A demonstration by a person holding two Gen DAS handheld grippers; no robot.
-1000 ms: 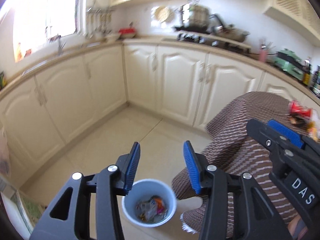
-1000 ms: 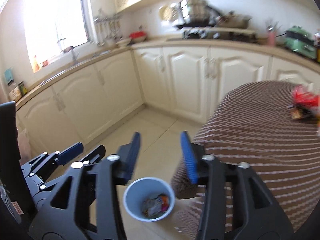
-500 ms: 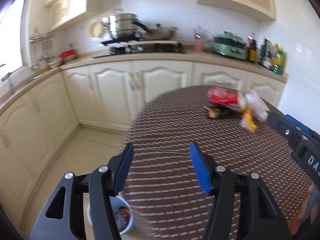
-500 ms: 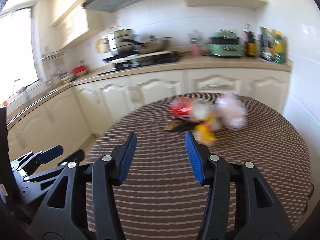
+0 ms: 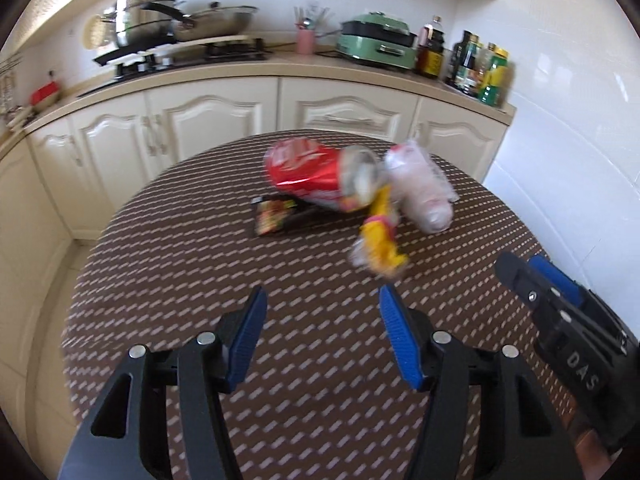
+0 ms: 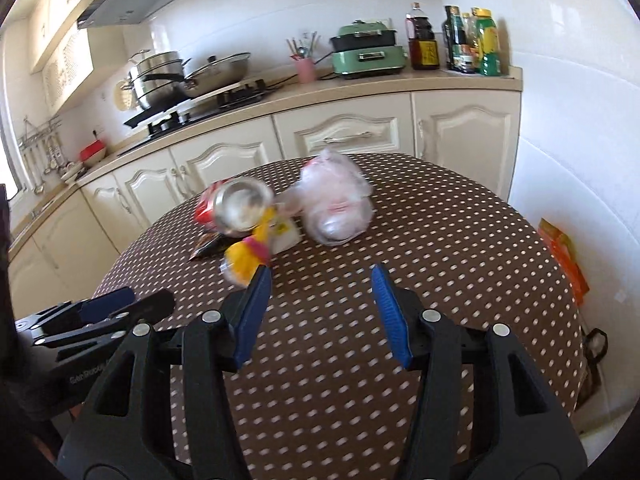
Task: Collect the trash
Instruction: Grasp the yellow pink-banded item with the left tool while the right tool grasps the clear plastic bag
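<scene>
A pile of trash lies on the round brown-patterned table (image 5: 200,280): a crushed red can (image 5: 312,172), a clear crumpled plastic bottle (image 5: 420,188), a yellow wrapper (image 5: 380,244) and a small dark wrapper (image 5: 274,216). My left gripper (image 5: 322,300) hovers open over the table, short of the pile, with nothing between its pads. In the right wrist view my right gripper (image 6: 320,280) is open and empty, its left pad close to the yellow wrapper (image 6: 248,256), with the can (image 6: 236,208) and bottle (image 6: 336,204) just beyond. The left gripper (image 6: 100,312) shows at the left edge there.
Cream cabinets (image 5: 224,120) and a counter run behind the table, bearing pots on a stove (image 5: 160,28), a green cooker (image 5: 376,42) and bottles (image 5: 480,68). A white tiled wall (image 6: 580,160) stands right of the table, with an orange packet (image 6: 560,252) by it.
Both grippers swung from above the floor bin round to the table and closed in on the trash pile. The bin has left view. Both jaws stand a little wider.
</scene>
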